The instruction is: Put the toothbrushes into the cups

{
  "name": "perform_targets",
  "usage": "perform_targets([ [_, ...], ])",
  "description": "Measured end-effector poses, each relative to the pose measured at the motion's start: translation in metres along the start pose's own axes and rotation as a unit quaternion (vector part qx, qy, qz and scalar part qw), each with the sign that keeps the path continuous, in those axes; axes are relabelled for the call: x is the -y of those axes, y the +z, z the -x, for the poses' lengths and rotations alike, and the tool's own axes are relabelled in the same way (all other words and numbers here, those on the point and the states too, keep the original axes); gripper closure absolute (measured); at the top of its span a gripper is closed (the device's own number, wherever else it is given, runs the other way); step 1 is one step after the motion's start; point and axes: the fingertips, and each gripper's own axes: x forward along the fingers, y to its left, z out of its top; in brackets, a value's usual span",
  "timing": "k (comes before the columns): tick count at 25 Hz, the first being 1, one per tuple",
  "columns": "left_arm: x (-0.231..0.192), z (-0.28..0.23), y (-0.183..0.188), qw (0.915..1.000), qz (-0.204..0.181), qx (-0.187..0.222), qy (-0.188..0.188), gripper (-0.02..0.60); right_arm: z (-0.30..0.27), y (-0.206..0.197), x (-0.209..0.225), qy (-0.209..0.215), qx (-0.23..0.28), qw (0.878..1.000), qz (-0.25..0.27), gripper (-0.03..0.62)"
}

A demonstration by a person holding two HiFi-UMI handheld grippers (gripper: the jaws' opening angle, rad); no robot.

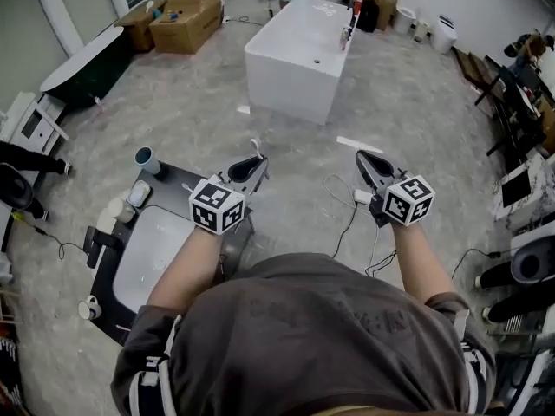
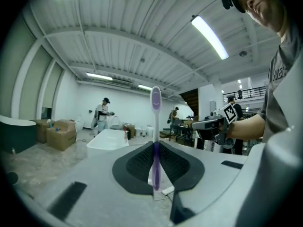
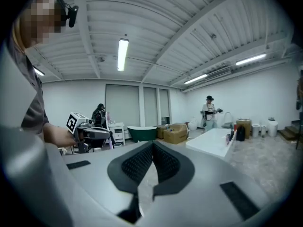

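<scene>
Left gripper view: left gripper [image 2: 156, 144] nearly closed, pinching the purple toothbrush [image 2: 155, 109] by its handle, long axis upright across the jaws, head up; right gripper [image 3: 152, 144] closed to the tips, nothing in it. Head view: blue cup [image 1: 147, 159] left of the left gripper and slightly farther out, at the dark desk's [image 1: 185, 193] far corner, so nearer the left. Probably needs swinging left over the cup mouth; sink [image 1: 149, 251] close by, open floor beyond.

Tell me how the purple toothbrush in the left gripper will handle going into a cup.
The toothbrush is thin and looks light and stiff: it juts straight past the left gripper. Pinched low on a smooth handle, it may pivot or slip if bumped on the blue cup rim.
</scene>
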Motion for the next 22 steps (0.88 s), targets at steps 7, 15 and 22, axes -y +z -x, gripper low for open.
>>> perform_targets([
  [7, -0.151, 0.124, -0.021, 0.9890, 0.020, 0.010, 0.146, 0.545, -0.170, 0.030, -0.093, 0.108, -0.005, 0.994, 0.029, 0.602],
  [15, -0.286, 0.305, -0.092, 0.9423, 0.035, -0.006, 0.333, 0.545, -0.311, 0.001, -0.234, 0.228, -0.050, 0.971, 0.051, 0.602],
  [22, -0.351, 0.392, -0.158, 0.8999, 0.041, -0.030, 0.433, 0.545, -0.373, -0.037, -0.298, 0.265, -0.085, 0.959, 0.054, 0.602],
])
